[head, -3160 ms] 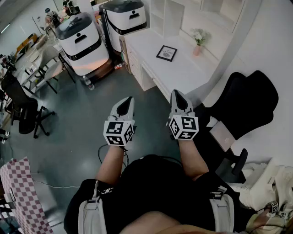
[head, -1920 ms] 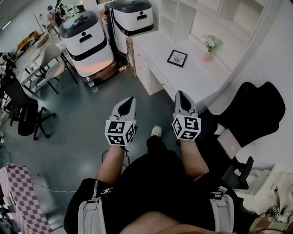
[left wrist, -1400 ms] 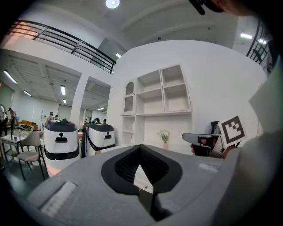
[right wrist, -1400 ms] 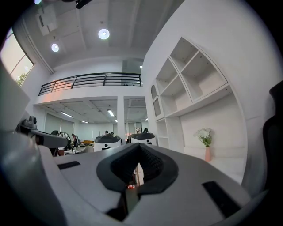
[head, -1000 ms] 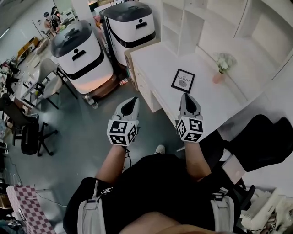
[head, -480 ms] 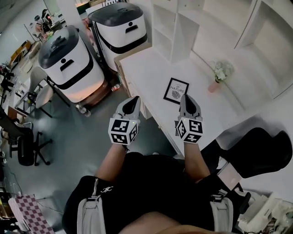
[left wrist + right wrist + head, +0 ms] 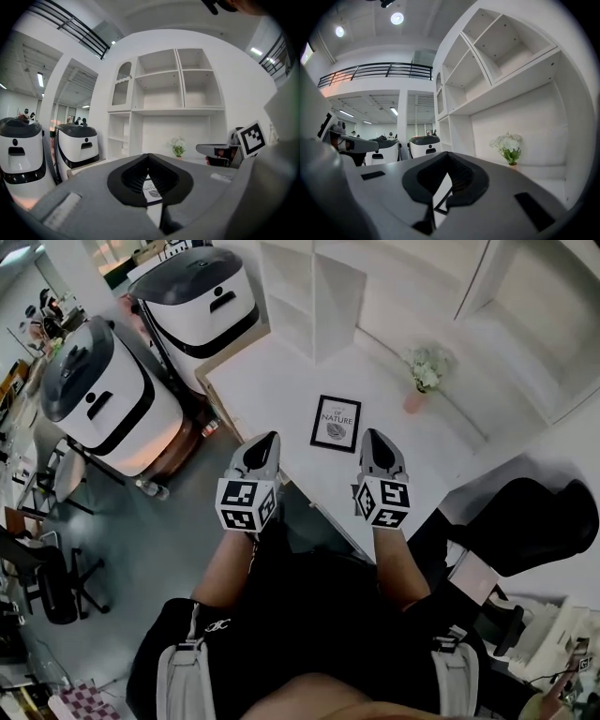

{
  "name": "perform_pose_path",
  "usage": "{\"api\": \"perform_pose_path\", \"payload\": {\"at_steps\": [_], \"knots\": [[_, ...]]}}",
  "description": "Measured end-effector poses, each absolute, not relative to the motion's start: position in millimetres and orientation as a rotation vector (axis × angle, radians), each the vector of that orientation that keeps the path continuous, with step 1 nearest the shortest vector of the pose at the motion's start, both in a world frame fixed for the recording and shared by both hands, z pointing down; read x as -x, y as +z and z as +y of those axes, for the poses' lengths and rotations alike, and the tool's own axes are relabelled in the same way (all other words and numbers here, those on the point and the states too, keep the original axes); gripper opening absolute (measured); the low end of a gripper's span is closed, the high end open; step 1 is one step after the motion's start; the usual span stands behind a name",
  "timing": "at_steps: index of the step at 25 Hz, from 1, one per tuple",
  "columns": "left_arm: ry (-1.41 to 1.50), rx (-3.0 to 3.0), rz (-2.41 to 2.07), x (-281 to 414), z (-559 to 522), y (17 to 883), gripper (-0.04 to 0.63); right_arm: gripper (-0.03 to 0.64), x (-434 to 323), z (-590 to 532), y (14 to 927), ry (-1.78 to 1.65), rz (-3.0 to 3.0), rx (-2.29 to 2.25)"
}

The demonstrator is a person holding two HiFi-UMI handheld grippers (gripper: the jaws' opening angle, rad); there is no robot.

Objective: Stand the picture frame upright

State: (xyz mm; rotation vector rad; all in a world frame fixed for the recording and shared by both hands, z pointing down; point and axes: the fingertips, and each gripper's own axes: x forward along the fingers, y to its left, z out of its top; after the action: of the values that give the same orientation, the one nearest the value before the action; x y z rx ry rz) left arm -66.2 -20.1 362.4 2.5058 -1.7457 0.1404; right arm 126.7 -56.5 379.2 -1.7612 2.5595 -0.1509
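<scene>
A black picture frame (image 7: 335,423) with a white print lies flat on the white desk (image 7: 272,381). My left gripper (image 7: 267,439) hovers at the desk's front edge, just left of and nearer than the frame, jaws shut and empty. To the frame's right my right gripper (image 7: 372,435) is also shut with nothing in it. In the left gripper view the frame (image 7: 151,191) shows through the gap behind the closed jaws of the left gripper (image 7: 149,157). In the right gripper view a corner of the frame (image 7: 443,197) shows below the right gripper (image 7: 447,155).
A pink vase of white flowers (image 7: 422,371) stands on the desk beyond the frame to the right. White open shelving (image 7: 309,287) rises at the desk's back. Two white machines with dark tops (image 7: 202,287) (image 7: 94,399) stand left. A black chair (image 7: 534,521) is at right.
The person has walked up to the desk. Both shut grippers, earlier over the floor, now flank the frame at the desk's front edge.
</scene>
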Motion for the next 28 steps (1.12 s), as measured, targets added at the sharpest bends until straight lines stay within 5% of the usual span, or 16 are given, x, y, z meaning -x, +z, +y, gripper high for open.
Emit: {"api": "perform_pose_path", "payload": {"at_steps": [28], "knots": [[0.277, -2.696, -1.209, 70, -254, 402, 0.015, 0.002, -118, -221, 433, -0.323, 2.306, 2.235]]}}
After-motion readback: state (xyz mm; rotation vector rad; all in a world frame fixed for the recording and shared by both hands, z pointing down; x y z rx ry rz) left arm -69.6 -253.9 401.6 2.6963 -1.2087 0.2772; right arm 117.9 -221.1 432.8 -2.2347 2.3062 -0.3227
